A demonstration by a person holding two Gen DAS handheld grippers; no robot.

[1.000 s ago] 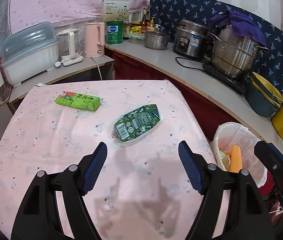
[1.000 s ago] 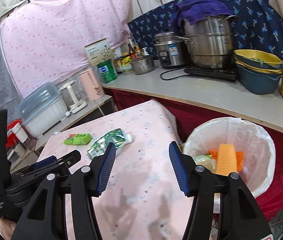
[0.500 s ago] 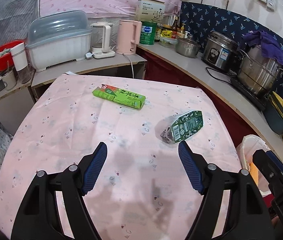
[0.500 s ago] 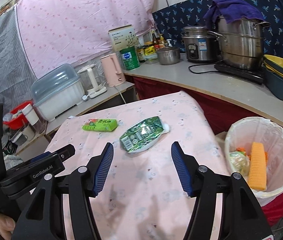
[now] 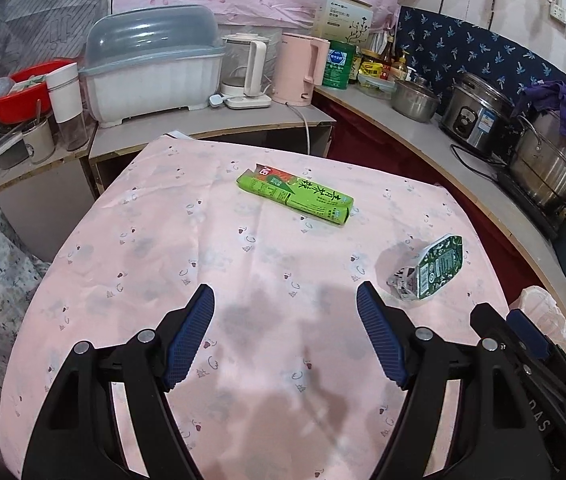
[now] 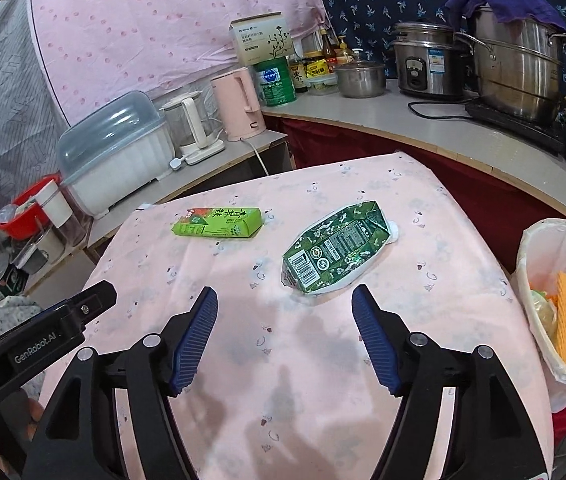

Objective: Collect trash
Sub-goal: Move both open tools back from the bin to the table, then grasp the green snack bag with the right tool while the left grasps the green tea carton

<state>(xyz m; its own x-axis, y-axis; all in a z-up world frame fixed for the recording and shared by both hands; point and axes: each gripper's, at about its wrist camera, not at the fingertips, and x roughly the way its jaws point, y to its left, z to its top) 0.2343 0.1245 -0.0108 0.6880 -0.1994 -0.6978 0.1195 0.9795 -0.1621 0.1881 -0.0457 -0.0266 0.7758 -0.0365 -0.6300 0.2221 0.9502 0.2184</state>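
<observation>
Both tongs hang wide apart with nothing in them. The right tongs (image 6: 285,334) sit just short of the crushed dark green carton (image 6: 337,258), which lies flat on the bench (image 6: 423,320) right ahead of the tips. The light green box (image 5: 295,194) is further out ahead of the left tongs (image 5: 285,332).

My worry: that carton is squashed and slick-looking, so a flat pinch could slide off or just drag the pink cloth. The bin (image 6: 543,240) is off to the right, below the bench edge, so a loose hold could drop it on the floor.
</observation>
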